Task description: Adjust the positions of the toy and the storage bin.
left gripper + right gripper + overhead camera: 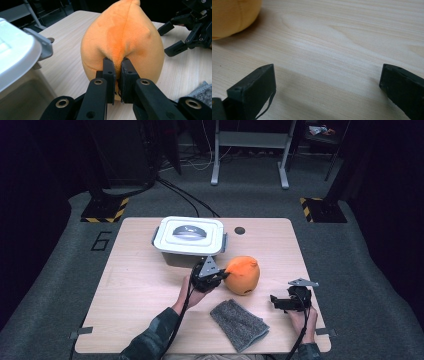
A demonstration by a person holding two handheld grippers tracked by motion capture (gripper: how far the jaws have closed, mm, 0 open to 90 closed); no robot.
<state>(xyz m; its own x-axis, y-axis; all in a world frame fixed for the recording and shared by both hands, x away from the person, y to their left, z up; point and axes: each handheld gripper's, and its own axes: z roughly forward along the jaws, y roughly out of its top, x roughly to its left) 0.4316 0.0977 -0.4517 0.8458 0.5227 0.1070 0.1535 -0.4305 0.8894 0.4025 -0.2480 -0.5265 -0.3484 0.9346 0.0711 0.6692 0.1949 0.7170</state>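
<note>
Left hand-held gripper (117, 65): jaws were drawn nearly together, pinching a fold of plush on the near side of the orange soft toy (122, 37). In the high view it (216, 279) sat at the toy's left flank, with the person's left hand (192, 294) behind it.

Right hand-held gripper (327, 82): jaws stood wide apart with nothing between them, just above the bare wood. In the high view it (274, 301) was low over the surface near the front right edge, well apart from the toy, jaws pointing left.

Orange soft toy (242, 275): rounded, pear-shaped, pointed tip uppermost. It stood upright near the middle of the surface, just in front of the storage box. Whether its base touched the wood could not be told from the frames. In the right gripper view a part of its side (232, 15) showed at the upper left corner.

Storage box (189, 239): translucent tub with white lid in place, grey handle on top, grey clasps at the sides. It stood toward the back of the surface, behind and left of the toy, near but not touching.

Grey cloth (239, 324): folded, lying flat at the front edge, between the two forearms, touched by neither gripper.

Surface (135, 280): light wood grain, with a dark round hole (240, 230) near the back edge, right of the box.
</note>
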